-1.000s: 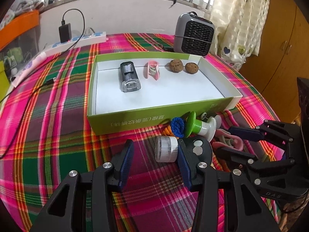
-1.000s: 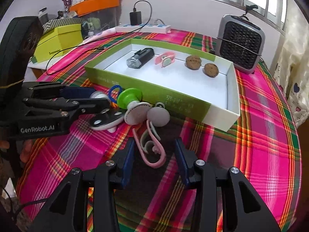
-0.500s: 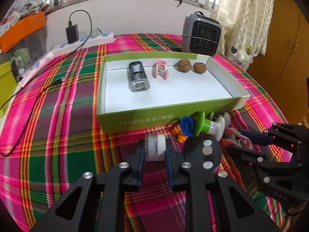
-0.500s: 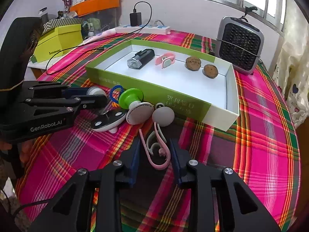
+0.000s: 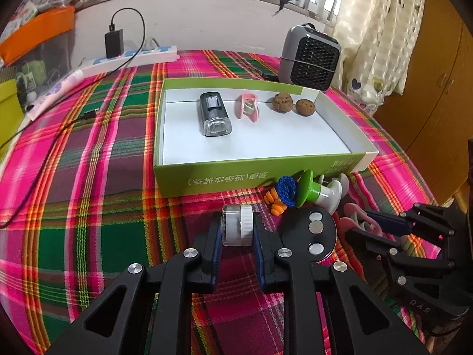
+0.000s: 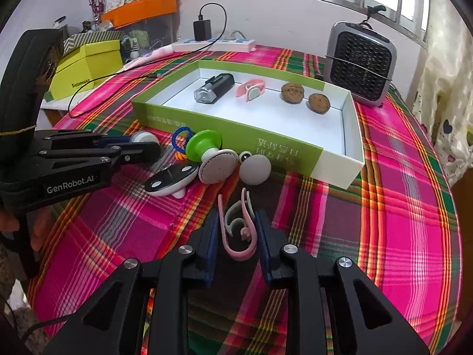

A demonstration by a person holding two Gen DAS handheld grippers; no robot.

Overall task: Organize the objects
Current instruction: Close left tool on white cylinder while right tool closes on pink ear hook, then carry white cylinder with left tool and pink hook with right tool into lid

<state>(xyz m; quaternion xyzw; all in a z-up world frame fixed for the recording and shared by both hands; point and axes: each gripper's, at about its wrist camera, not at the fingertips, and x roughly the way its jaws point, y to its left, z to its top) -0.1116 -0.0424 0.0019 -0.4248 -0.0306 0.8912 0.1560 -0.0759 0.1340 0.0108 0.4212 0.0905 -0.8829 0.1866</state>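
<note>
On the plaid-clothed table [image 5: 88, 177] the shallow green-sided cardboard box [image 5: 236, 174] holds a row along its far wall — black bike light [image 5: 213, 115], pink wristband [image 5: 247, 107], two brown walnuts [image 5: 292, 104]. Behind its right far corner stands the grey fan heater [image 5: 309, 57]. Before the box's near wall lie the green-and-white knobbed plunger [image 5: 316, 191], the black oval magnet plate [image 5: 314, 235] and the pink curved ear hooks [image 6: 238, 227].

Twin downward wrist views, shared box [image 5: 260, 174]

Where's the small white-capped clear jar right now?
In the left wrist view the small jar lies on its side, clamped by the left gripper, on the plaid tablecloth just in front of the green box.
</note>
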